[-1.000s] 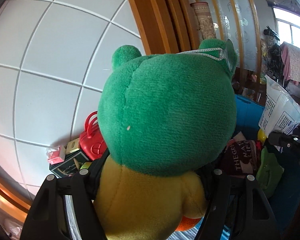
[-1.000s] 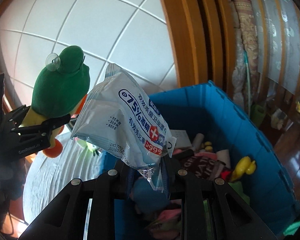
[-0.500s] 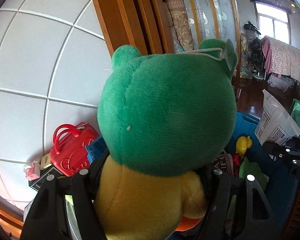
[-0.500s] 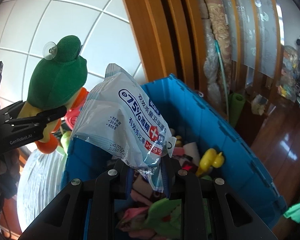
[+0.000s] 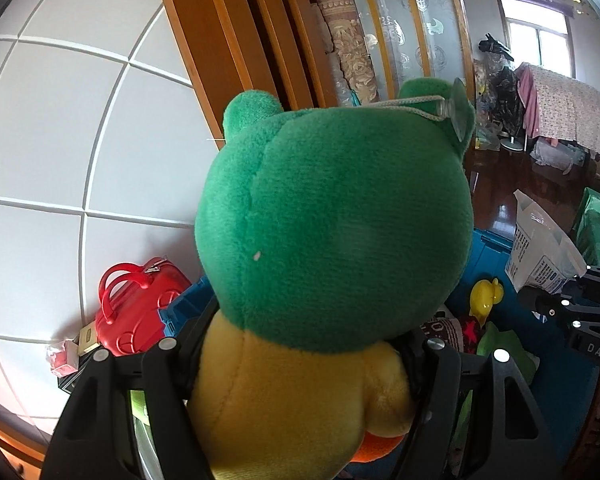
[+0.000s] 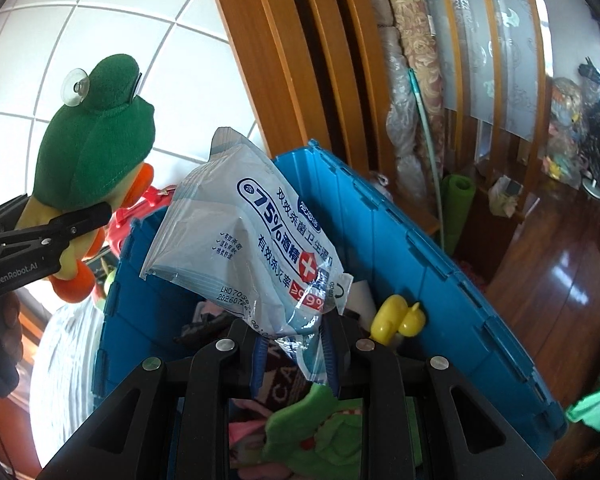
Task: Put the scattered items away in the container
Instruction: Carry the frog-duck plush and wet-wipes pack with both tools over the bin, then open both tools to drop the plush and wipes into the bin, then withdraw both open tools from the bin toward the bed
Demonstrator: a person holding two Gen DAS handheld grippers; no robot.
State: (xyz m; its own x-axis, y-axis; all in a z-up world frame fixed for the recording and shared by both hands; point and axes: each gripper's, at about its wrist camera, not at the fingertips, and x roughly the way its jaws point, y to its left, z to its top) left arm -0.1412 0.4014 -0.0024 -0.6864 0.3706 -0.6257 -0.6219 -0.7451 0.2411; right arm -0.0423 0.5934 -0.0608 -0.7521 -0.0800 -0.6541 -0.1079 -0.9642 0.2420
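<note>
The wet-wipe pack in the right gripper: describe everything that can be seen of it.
The wet-wipe pack is a soft, glossy plastic pouch, pale blue and white, with blue Chinese print, a large 75%, a red cross badge and a resealable flap. It looks slack and partly emptied. The right gripper is shut on its crumpled lower edge, so it stands tilted, top corner up and leftward. It hangs above the open blue crate, touching nothing else visible. The left wrist view shows its printed back.

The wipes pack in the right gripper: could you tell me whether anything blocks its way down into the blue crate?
Nothing visible does: the wipes pack hangs over the open blue crate, above loose items.
</note>
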